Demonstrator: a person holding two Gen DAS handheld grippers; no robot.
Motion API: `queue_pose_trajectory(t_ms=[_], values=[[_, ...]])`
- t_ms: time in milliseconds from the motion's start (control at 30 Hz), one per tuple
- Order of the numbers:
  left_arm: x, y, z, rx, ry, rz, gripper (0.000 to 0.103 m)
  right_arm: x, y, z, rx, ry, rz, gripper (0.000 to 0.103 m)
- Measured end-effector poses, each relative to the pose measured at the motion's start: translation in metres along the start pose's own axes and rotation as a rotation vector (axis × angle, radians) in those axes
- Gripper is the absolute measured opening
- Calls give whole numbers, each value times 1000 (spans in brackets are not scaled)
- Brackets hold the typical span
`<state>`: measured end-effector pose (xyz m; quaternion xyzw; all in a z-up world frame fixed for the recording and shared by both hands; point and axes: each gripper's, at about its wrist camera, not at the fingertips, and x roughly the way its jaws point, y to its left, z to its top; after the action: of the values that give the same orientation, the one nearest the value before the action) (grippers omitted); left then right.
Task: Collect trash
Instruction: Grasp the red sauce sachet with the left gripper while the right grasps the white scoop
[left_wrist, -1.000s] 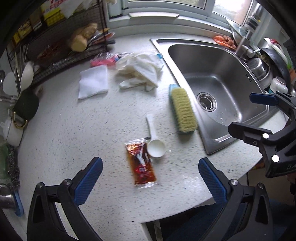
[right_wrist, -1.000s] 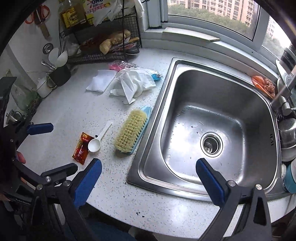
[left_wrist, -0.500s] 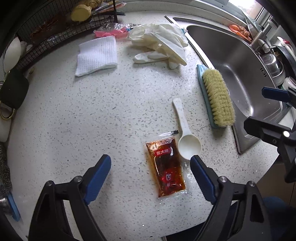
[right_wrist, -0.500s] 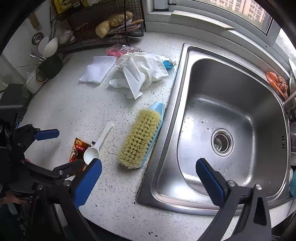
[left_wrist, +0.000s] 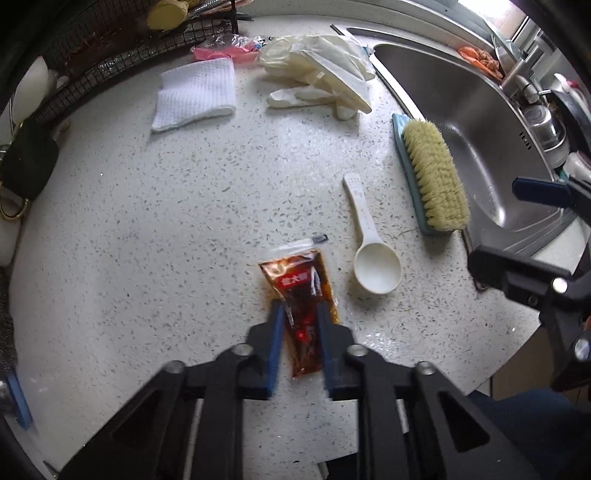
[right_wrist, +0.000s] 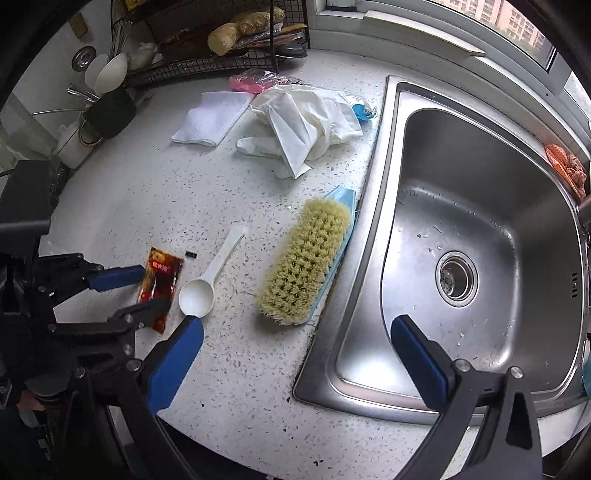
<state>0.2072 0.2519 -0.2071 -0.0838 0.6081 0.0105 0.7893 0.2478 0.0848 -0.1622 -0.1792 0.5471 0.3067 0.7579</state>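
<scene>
A red-brown sauce packet (left_wrist: 295, 275) lies flat on the speckled white counter (left_wrist: 147, 221), near its front edge. My left gripper (left_wrist: 299, 308) points steeply down at it. Its jaws are closing, with the packet's lower half between the blue pads, which press against its two long sides. From the right wrist view the same packet (right_wrist: 162, 267) sits between the left gripper's (right_wrist: 153, 288) fingers. My right gripper (right_wrist: 295, 354) hangs open over the counter edge beside the sink, holding nothing.
A white plastic spoon (left_wrist: 376, 273) lies just right of the packet. A scrubbing brush (left_wrist: 432, 177) rests along the steel sink (right_wrist: 461, 221). Farther back are white gloves (left_wrist: 321, 74), a folded cloth (left_wrist: 195, 92), a pink wrapper (left_wrist: 221, 51) and a wire rack (right_wrist: 221, 55).
The left gripper came down onto the sauce packet and its jaws swung in from wide open to pinch it. The right gripper drifted a little closer to the counter, still open.
</scene>
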Motion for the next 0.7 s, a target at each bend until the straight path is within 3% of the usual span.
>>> queue_pose_trajectory(t_ms=[100,267,367,500,700], values=[[-3,8,-1,-51,-18,-39,6,0,7,-1,-11,1,12,102],[-16,28,-5,-79,-35,-28,3,-3,24,8,-35,-3,30,101],[-26,40,-4,-85,-44,-10,3,-1,32,17,-32,5,44,93],[-28,55,-2,-93,-47,-14,3,12,47,32,-51,19,62,92],[-25,74,4,-122,-50,-26,3,42,67,50,-55,98,121,75]])
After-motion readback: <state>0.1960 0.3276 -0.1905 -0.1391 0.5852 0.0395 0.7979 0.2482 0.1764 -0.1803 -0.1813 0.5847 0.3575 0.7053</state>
